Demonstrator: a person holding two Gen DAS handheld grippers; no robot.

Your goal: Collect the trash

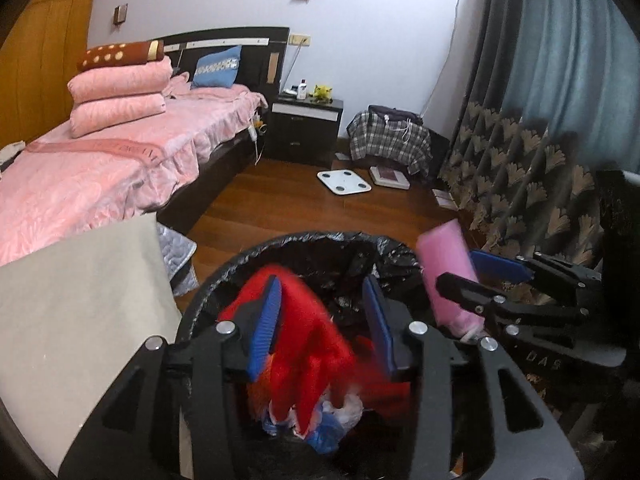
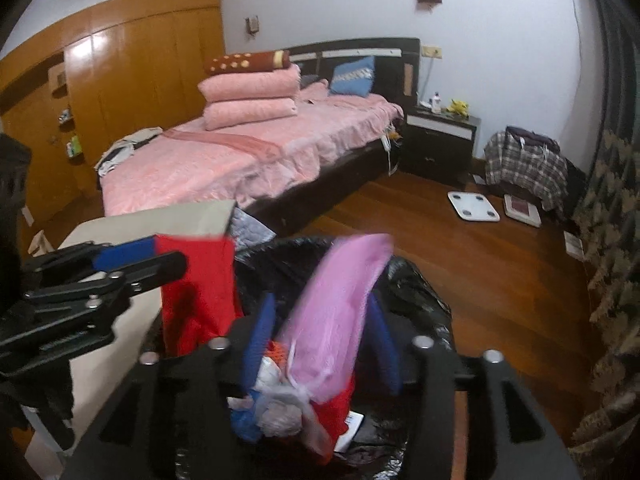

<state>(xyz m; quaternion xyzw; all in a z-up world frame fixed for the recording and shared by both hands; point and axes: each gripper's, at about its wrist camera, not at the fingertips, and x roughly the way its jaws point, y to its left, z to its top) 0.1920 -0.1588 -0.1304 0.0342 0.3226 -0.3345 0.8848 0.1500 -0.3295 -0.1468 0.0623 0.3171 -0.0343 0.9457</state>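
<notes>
Bin [image 1: 224, 276]: black-lined, directly below both tools, mouth up, already holding crumpled trash.
Red bag [image 1: 316, 340]: hangs between the spread jaws of the left tool [image 1: 320, 324], long axis pointing down into the bin; pads look clear of it.
Pink bag [image 2: 340, 304]: slants between the spread jaws of the right tool [image 2: 320, 340], lower end over the bin.
</notes>
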